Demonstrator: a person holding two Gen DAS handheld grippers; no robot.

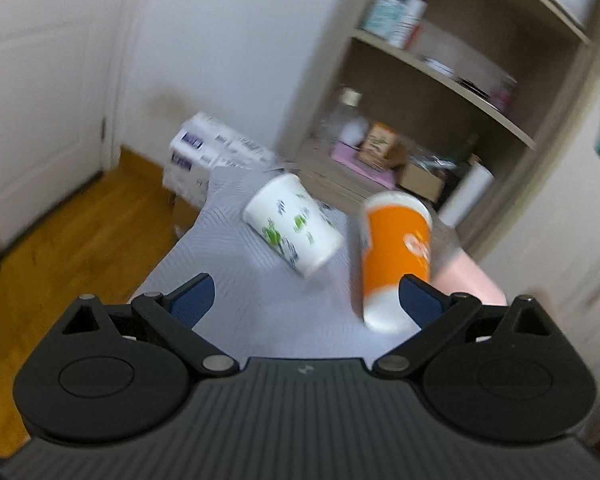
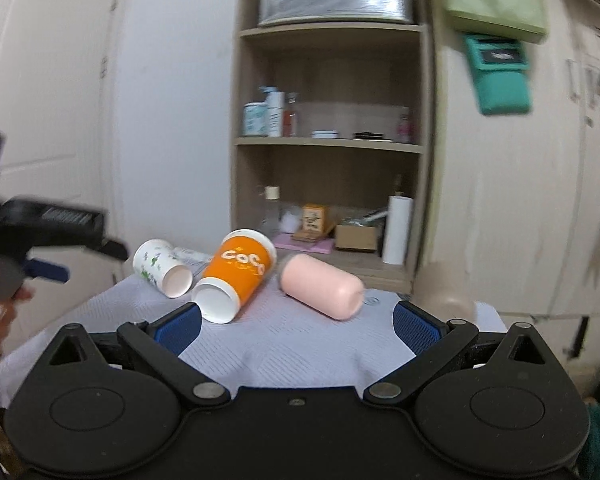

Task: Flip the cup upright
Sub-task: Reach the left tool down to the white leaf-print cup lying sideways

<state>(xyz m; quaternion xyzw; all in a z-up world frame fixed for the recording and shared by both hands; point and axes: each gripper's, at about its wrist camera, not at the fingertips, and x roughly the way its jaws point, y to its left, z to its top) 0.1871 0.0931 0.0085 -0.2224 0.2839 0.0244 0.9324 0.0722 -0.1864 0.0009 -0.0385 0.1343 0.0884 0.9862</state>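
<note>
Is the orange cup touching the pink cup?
Apart. The right wrist view shows a strip of white cloth between the orange cup and the pink cup, both lying on their sides.

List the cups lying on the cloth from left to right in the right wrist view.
White cup with green print → orange cup → pink cup. All three lie on their sides on the cloth.
</note>
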